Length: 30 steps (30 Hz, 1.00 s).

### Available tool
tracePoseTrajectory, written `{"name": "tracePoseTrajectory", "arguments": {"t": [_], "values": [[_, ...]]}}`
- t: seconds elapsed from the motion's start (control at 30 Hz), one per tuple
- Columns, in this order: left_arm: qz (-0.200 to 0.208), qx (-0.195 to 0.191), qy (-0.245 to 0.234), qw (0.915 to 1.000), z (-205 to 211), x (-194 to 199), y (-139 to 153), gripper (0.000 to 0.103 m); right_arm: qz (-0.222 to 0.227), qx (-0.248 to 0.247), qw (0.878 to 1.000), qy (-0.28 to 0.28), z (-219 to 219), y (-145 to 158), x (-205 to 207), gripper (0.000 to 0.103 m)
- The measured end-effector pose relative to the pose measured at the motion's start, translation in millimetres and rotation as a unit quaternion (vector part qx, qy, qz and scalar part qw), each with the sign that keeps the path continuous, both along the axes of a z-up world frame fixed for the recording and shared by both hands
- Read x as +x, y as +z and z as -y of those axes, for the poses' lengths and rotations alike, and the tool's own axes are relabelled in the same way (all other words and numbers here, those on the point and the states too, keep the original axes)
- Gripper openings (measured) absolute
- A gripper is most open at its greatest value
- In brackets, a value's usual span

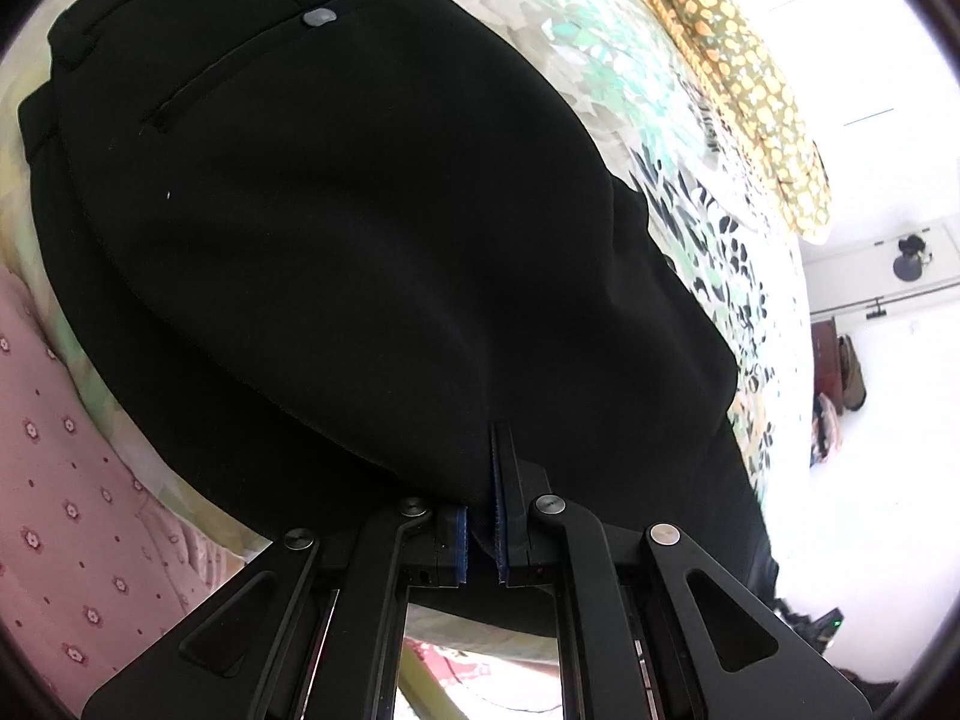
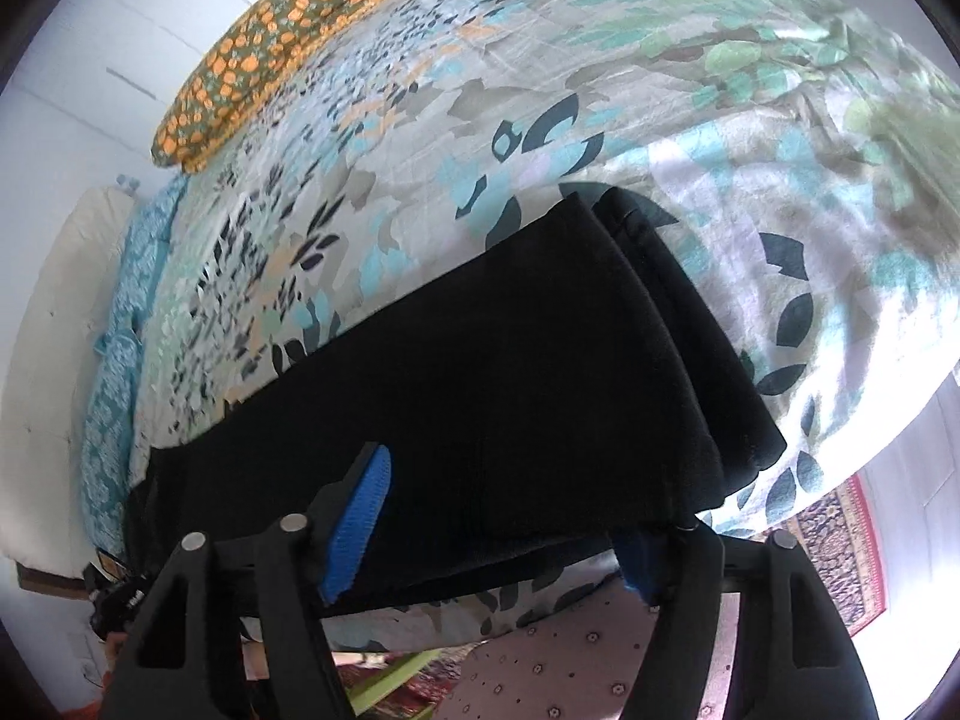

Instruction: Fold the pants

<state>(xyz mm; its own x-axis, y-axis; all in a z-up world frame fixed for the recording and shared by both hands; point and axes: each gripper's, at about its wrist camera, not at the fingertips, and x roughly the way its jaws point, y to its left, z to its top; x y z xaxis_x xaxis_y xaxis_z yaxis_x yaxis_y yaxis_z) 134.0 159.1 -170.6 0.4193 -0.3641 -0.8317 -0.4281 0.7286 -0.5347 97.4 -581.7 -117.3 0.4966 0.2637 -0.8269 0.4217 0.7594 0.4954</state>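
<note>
Black pants (image 1: pixel 360 210) lie on the bed, waist end up, showing a back pocket and a grey button (image 1: pixel 320 17). My left gripper (image 1: pixel 487 444) is shut on the near edge of this cloth, which is pinched between the blue pads. In the right wrist view the doubled legs of the pants (image 2: pixel 510 360) stretch across the bed, hems at the upper right. My right gripper (image 2: pixel 528 462) is open. Its left finger with the blue pad (image 2: pixel 360 516) stands free above the cloth. The right finger is mostly hidden under the pants' near edge.
The bed carries a leaf-patterned sheet (image 2: pixel 540 90) with an orange-flowered pillow (image 2: pixel 270 42) at its far side. A blue patterned cloth (image 2: pixel 120 312) lies along the bed's left edge. Pink dotted fabric (image 1: pixel 72 480) hangs near the front edge, and a red rug (image 2: pixel 852 546) covers the floor.
</note>
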Motion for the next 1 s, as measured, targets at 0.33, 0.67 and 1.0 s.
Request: {"name": "tracePoseTrajectory", "arguments": {"t": [0.33,0.67,1.0], "values": [[-0.003,0.001,-0.014,0.9999,15.1,1.5,6.4,0.005,-0.019,-0.033,0.998,-0.056,27.8,1.0,-7.2,0.013],[-0.016,0.034,-0.046,0.9983,36.2,4.4,6.2,0.005,-0.061,-0.112,0.991,-0.039,25.5,-11.2,0.8,0.013],[-0.031,0.066,-0.051,0.9961,56.4,5.0,6.4,0.005,-0.063,-0.117,0.989,-0.063,21.9,-17.5,0.2,0.013]]}}
